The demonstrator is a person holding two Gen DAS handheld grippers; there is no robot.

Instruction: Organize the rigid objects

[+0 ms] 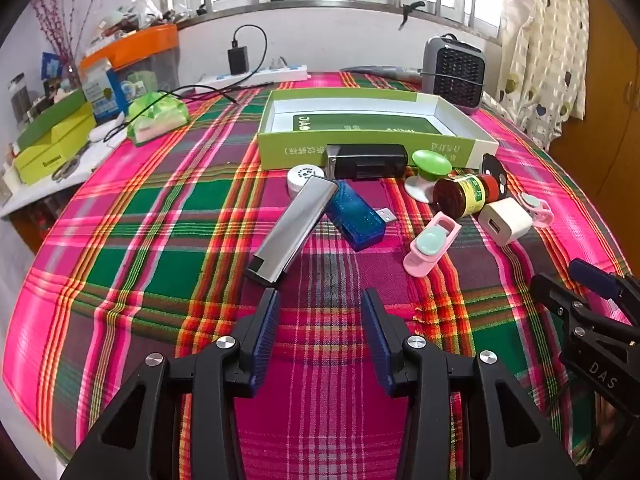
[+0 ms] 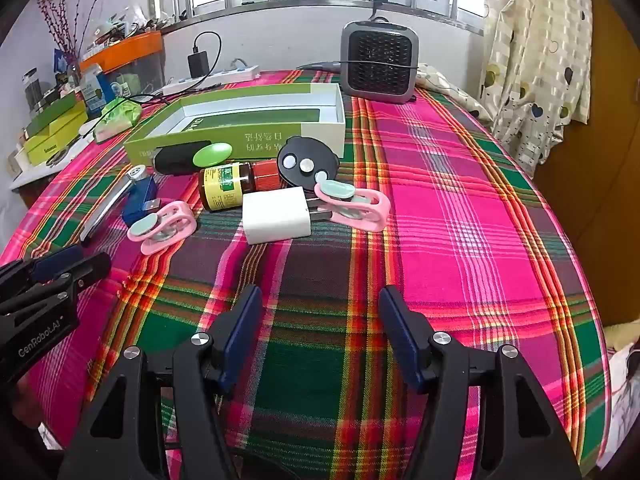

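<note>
A cluster of small objects lies on the plaid cloth before an open green box. Among them are a silver bar, a blue USB stick, a black case, a green knob, a brown bottle, a white charger, two pink clips and a black disc. My left gripper hangs open just short of the silver bar. My right gripper is open over bare cloth, below the charger.
A small grey heater stands behind the box at the far table edge, with a white power strip to its left. Cluttered boxes and a green bag fill the left side. A curtain hangs at right.
</note>
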